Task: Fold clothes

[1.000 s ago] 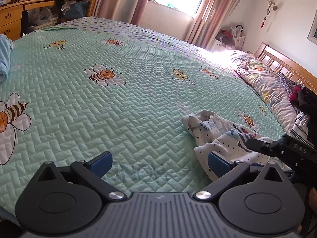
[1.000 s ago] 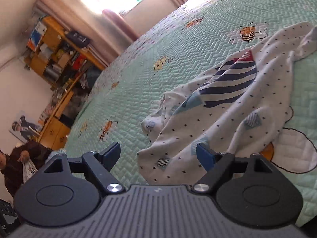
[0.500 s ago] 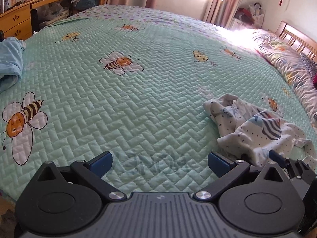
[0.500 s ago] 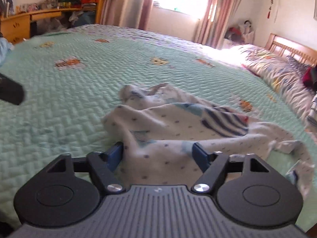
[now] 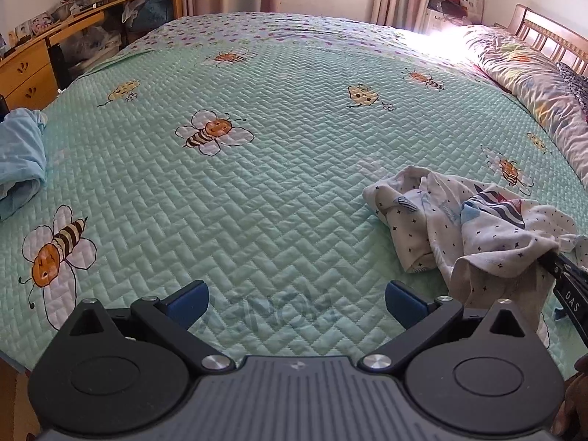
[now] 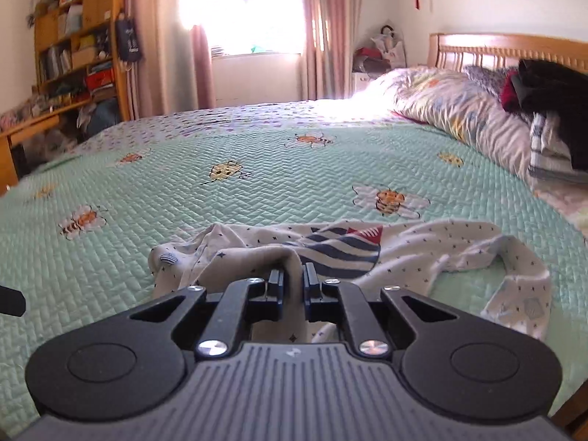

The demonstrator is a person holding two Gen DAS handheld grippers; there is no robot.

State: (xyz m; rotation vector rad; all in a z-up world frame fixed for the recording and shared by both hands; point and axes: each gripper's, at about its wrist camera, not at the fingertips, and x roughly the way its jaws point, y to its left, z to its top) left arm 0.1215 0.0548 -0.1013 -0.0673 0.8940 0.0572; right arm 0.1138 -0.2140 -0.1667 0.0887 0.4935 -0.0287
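Note:
A crumpled white garment (image 5: 474,231) with small dark stars and a striped patch lies on the green bee-print quilt (image 5: 279,169) at the right. My right gripper (image 6: 293,281) is shut on a raised fold of this white garment (image 6: 367,253), lifting its near edge. In the left wrist view the right gripper (image 5: 551,261) enters from the right edge, pinching the cloth. My left gripper (image 5: 296,299) hangs open over bare quilt, left of the garment, with nothing between its blue pads.
A light blue garment (image 5: 18,154) lies bunched at the quilt's left edge. A floral duvet (image 6: 455,106) and a pile of dark clothes (image 6: 551,88) sit by the wooden headboard (image 6: 507,46). A wooden desk (image 5: 25,73) and shelves stand beyond the bed's left side.
My right gripper went from open around the white garment's edge to shut on a fold, which now stands raised. The left gripper drew back slightly and stays open.

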